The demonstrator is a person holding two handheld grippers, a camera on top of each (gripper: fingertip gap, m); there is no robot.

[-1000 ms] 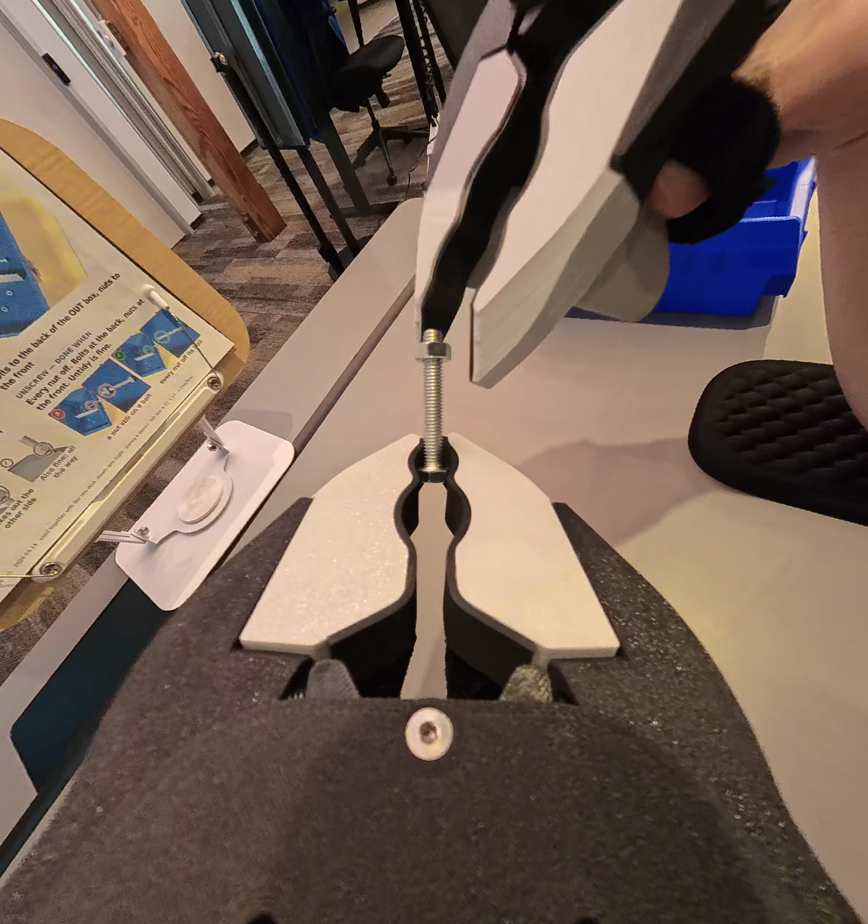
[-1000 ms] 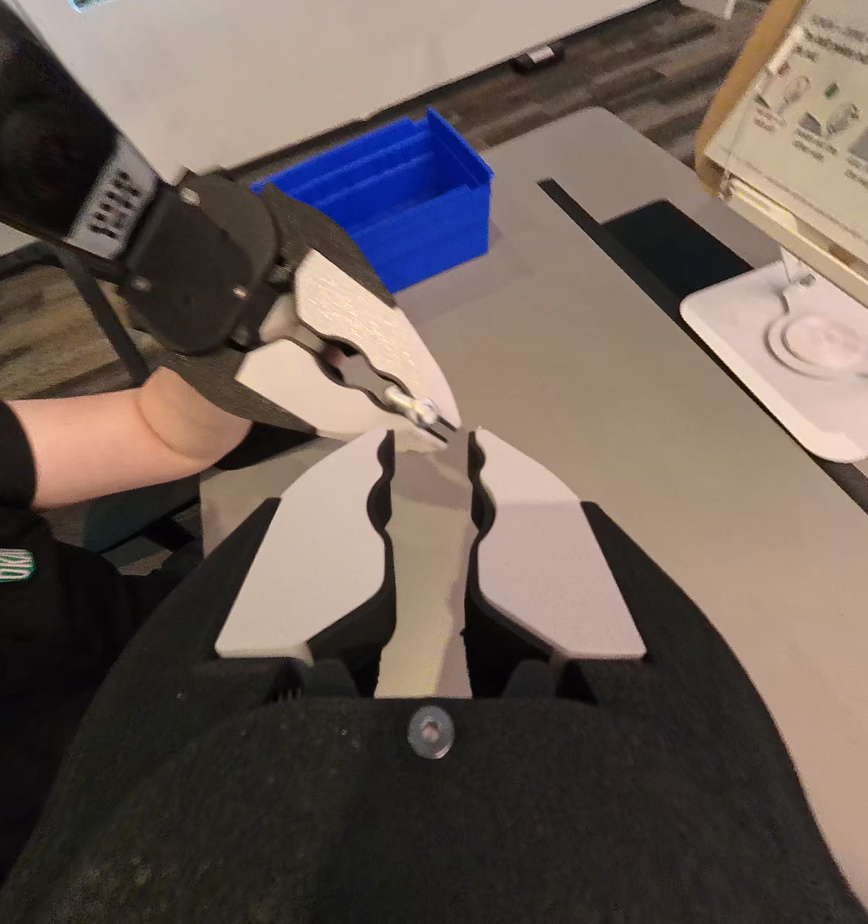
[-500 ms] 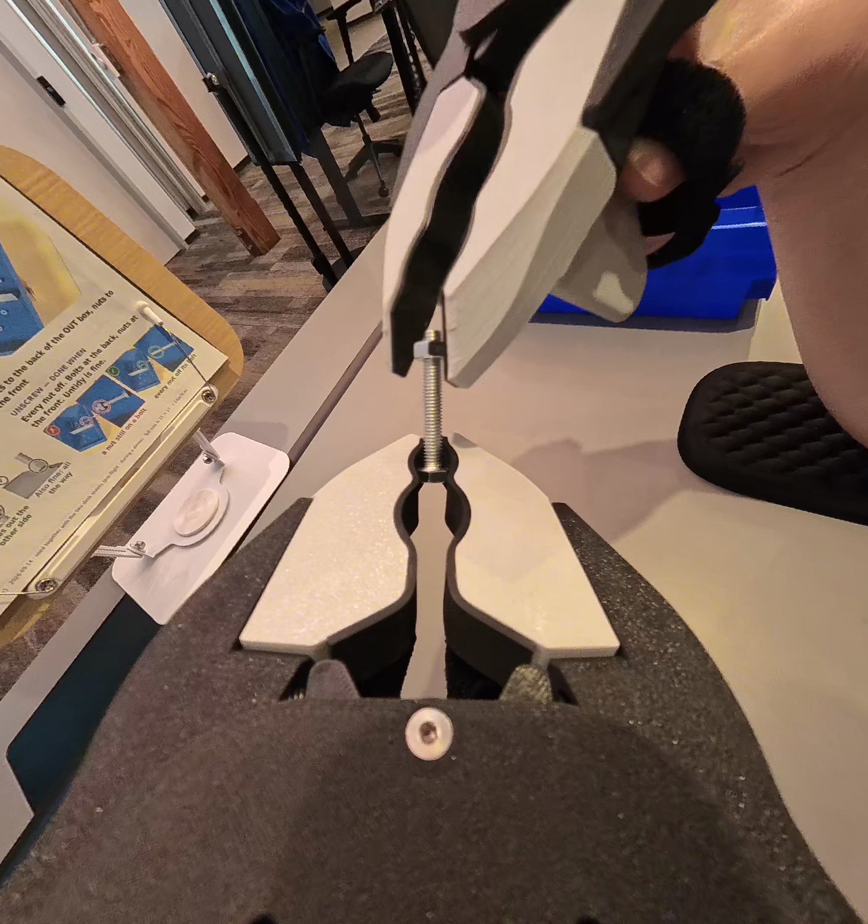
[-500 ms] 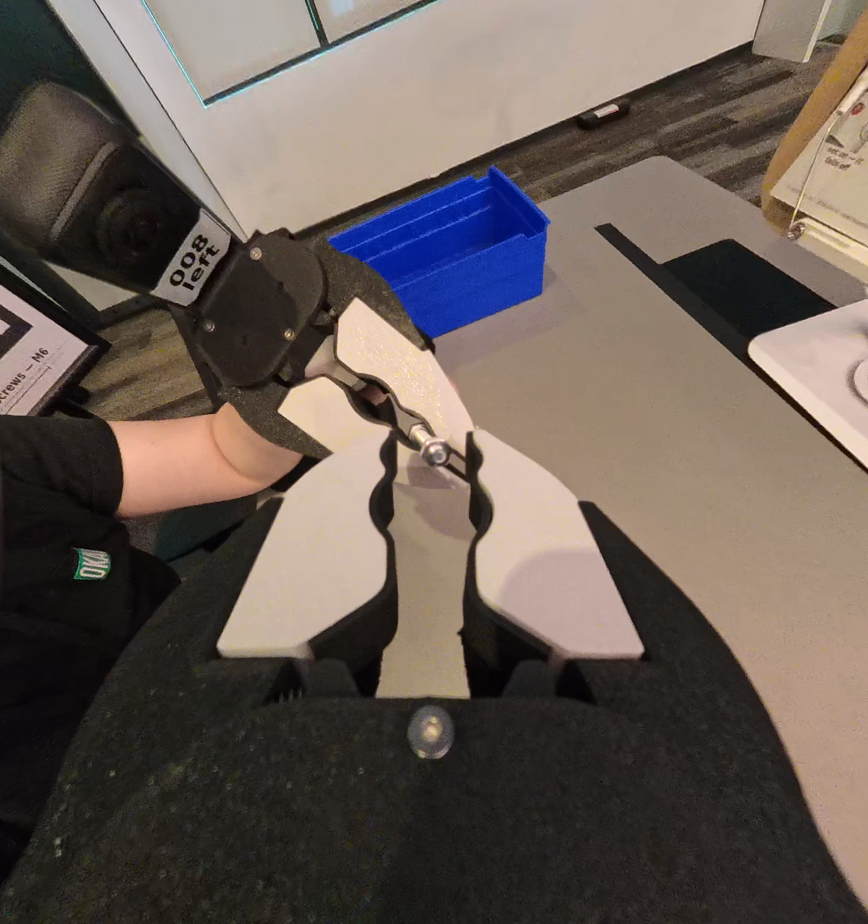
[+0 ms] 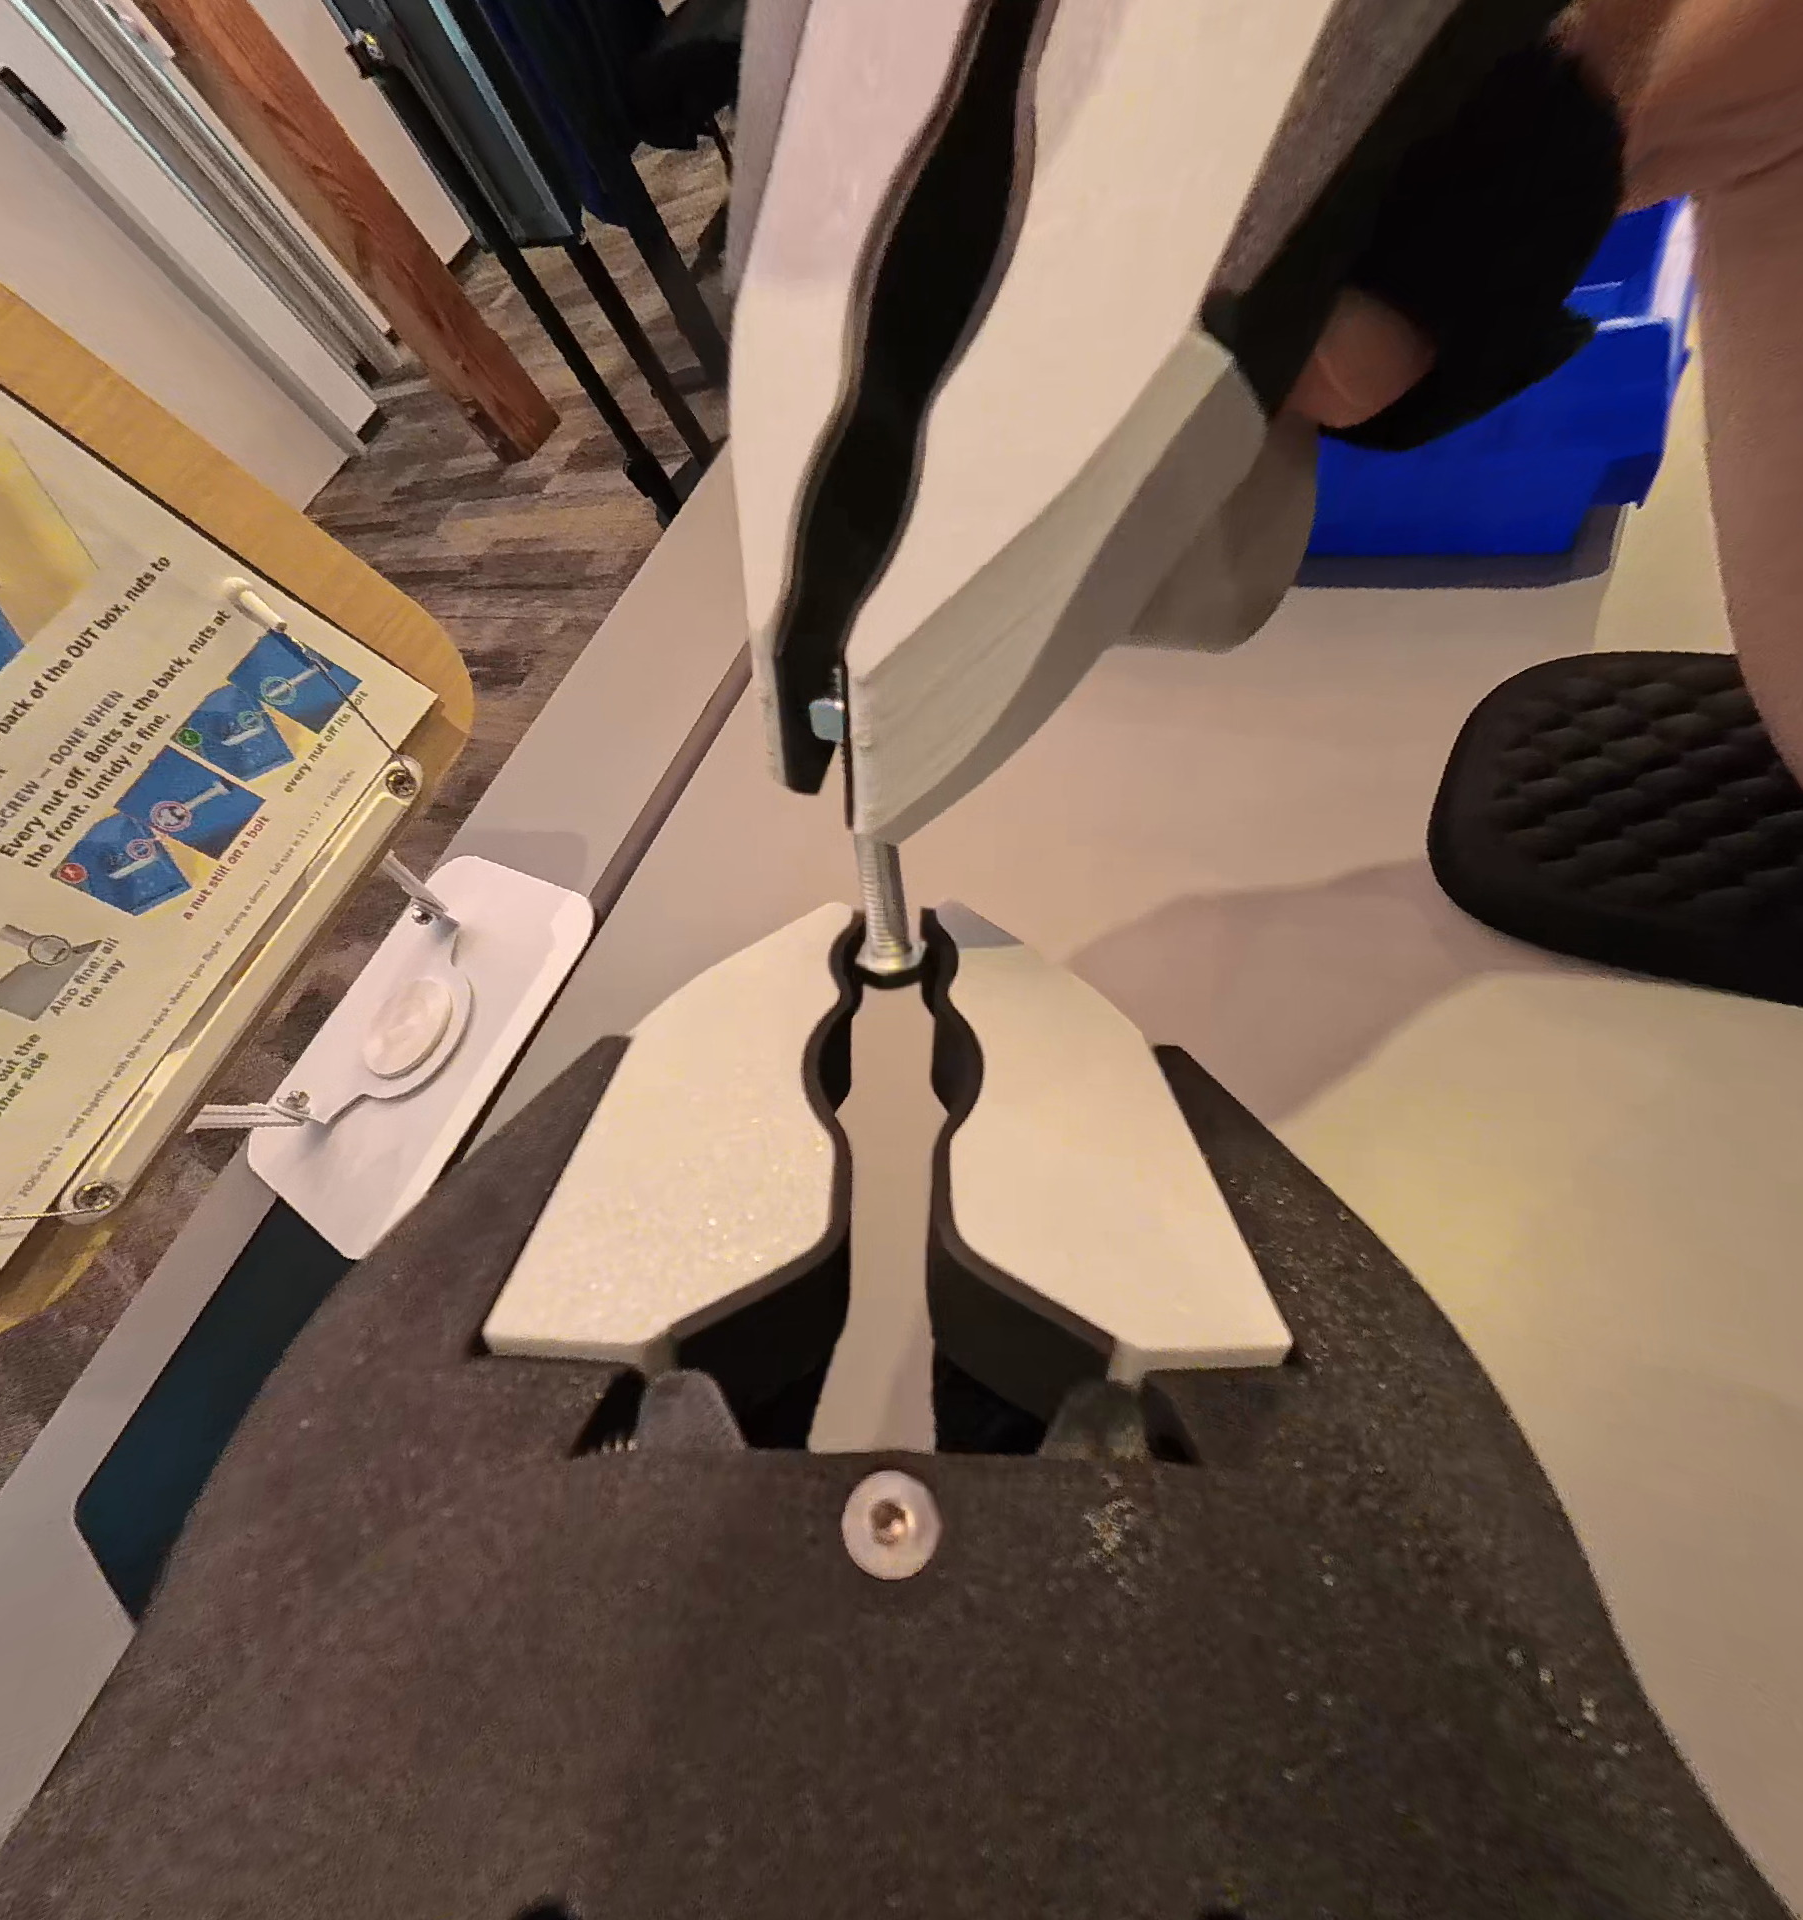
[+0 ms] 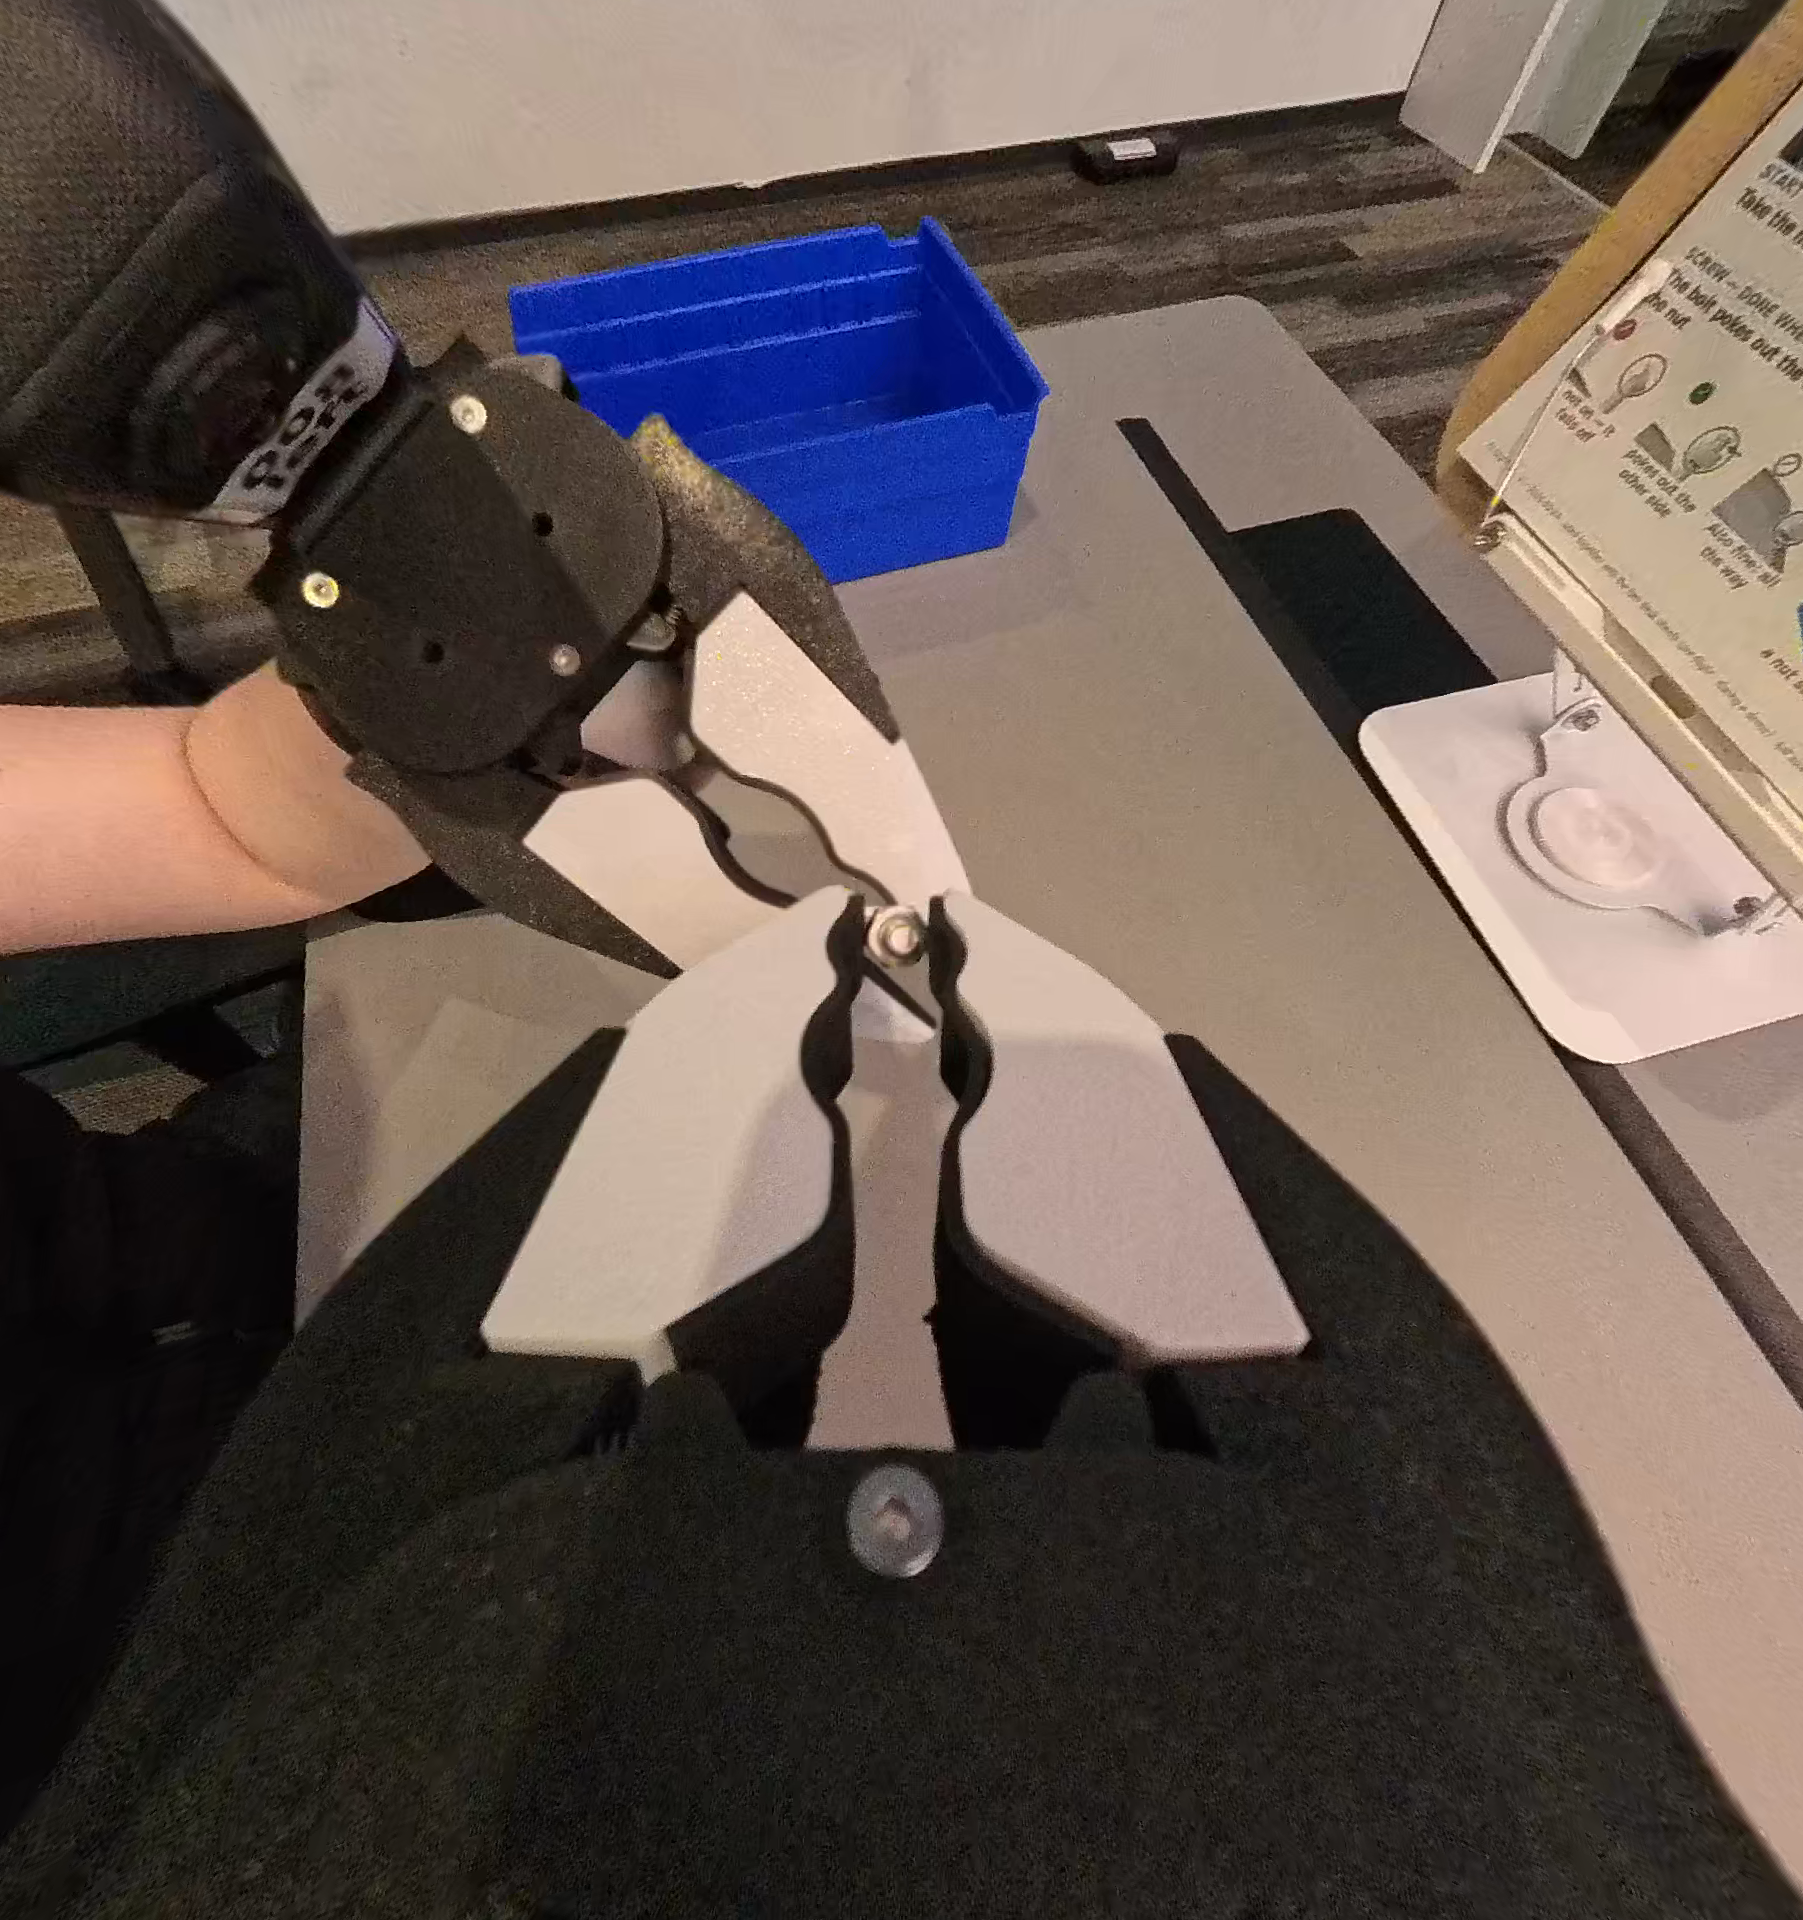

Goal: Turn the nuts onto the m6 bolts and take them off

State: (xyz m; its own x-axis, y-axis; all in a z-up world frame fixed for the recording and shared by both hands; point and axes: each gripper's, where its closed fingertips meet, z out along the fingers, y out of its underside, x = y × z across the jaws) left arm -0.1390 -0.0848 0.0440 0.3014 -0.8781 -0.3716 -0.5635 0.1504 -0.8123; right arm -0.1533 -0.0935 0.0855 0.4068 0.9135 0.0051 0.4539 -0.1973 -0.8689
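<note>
M6 bolt [image 5: 881,902] held upright over the grey desk [image 5: 1499,1195], head end pinched in my L gripper [image 5: 886,940], jaws near closed on it; R gripper [image 6: 892,940] clamps the nut [image 5: 826,717] at the tip. Mid-turn, I'd judge; next needs a wrist twist w/ bolt kept steady

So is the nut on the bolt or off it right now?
On. The nut sits around the bolt tip, between the right gripper fingers, while the left gripper clamps the bolt's other end.
</note>
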